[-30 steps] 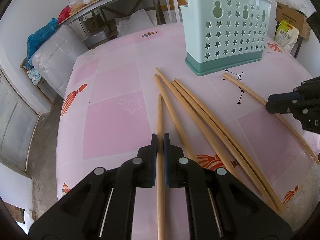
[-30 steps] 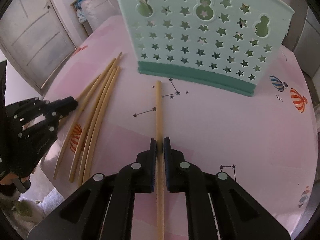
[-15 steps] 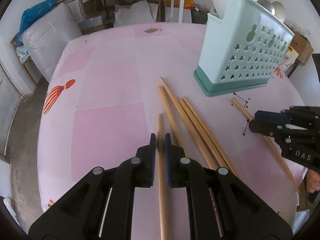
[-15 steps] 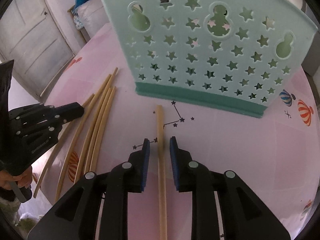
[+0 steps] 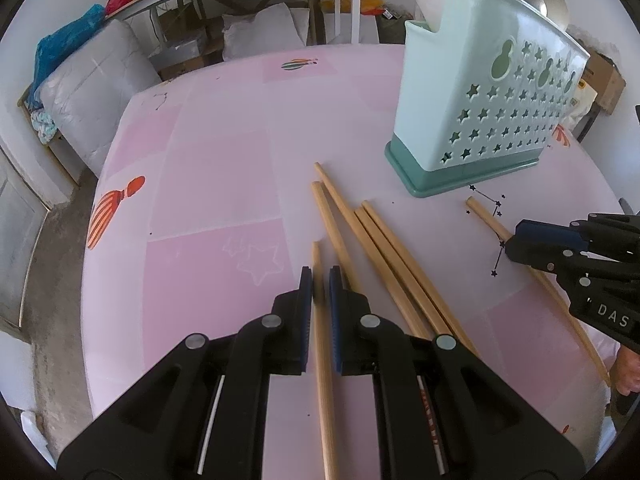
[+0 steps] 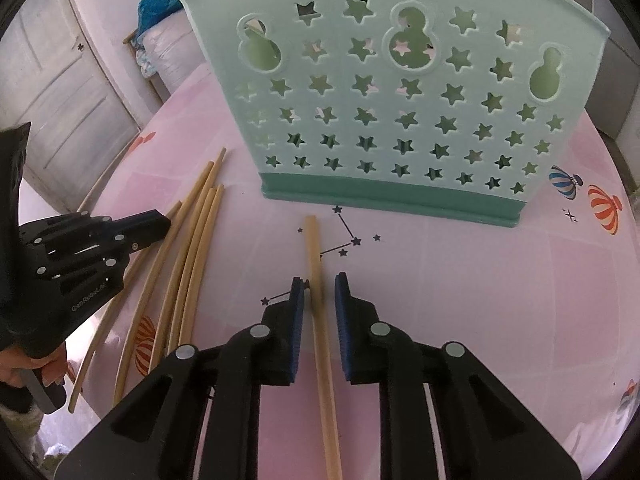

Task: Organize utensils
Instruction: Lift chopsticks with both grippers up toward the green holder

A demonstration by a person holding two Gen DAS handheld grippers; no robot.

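Right wrist alone shows fingers [image 6: 297,312] apart — chopstick [image 6: 318,280] probably untouched.

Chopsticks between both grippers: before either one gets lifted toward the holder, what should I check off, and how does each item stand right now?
1. Left gripper closed on its chopstick: not ok, narrow gaps show beside the stick.
2. Right gripper closed on the lone chopstick: not ok, the jaws stand clearly apart.
3. Each stick centred between its fingers: ok in both wrist views.
4. Left gripper straddles one stick only: ok, the four other chopsticks lie outside its right finger.
5. Utensil holder upright on the pink tablecloth: ok.
6. Free compartment in the holder: cannot tell, its top opening is hidden.
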